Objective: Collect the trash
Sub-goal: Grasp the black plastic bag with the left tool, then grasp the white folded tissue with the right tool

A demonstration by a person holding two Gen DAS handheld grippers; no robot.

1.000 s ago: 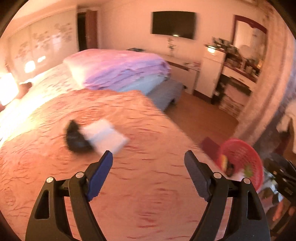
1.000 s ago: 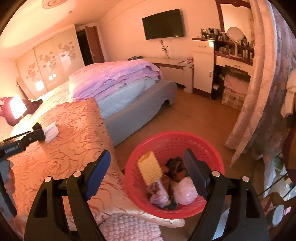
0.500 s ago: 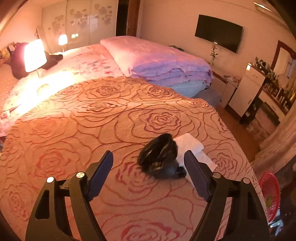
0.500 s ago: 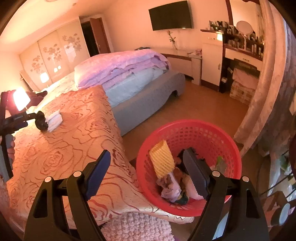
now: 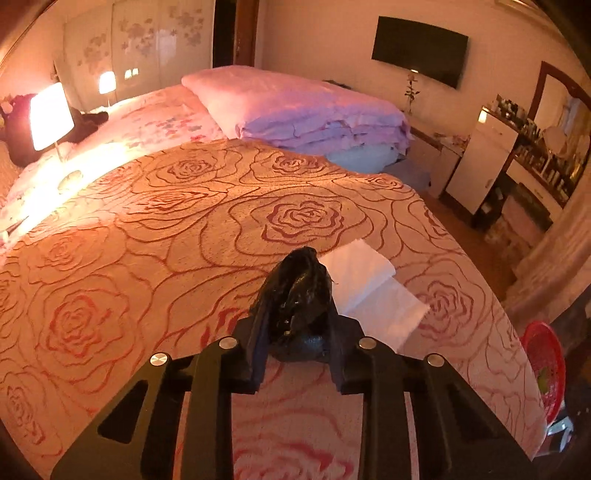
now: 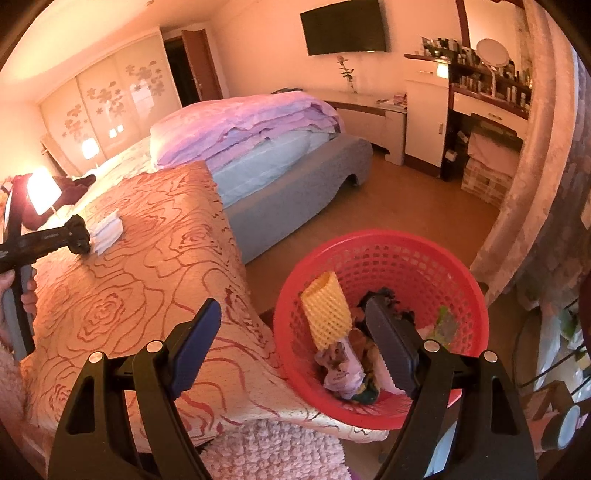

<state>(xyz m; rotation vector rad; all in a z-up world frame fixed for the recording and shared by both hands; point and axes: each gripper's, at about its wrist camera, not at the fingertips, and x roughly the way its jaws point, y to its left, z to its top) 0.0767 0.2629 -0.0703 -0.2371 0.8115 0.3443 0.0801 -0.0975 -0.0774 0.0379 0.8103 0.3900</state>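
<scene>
Crumpled black bag [image 5: 297, 295], tongs-pinched, perhaps plastic.

Bedroom as I see it, away from the clutter

A rose-patterned bedspread [image 5: 155, 229] lies ahead of me; folded pink quilts [image 5: 306, 107] behind it, a lit lamp [image 5: 50, 114] left, a wall television [image 6: 345, 26] opposite.

Rose-pattern bedspread [image 5: 155, 236] lies bare left of and beyond the black bag [image 5: 299, 299]. White tissue [image 5: 369, 291] touches the bag's right side. Folded purple quilt [image 5: 306, 107] blocks the far end. Red basket [image 6: 388, 258] mouth is unobstructed above; floor beyond is bare.
</scene>
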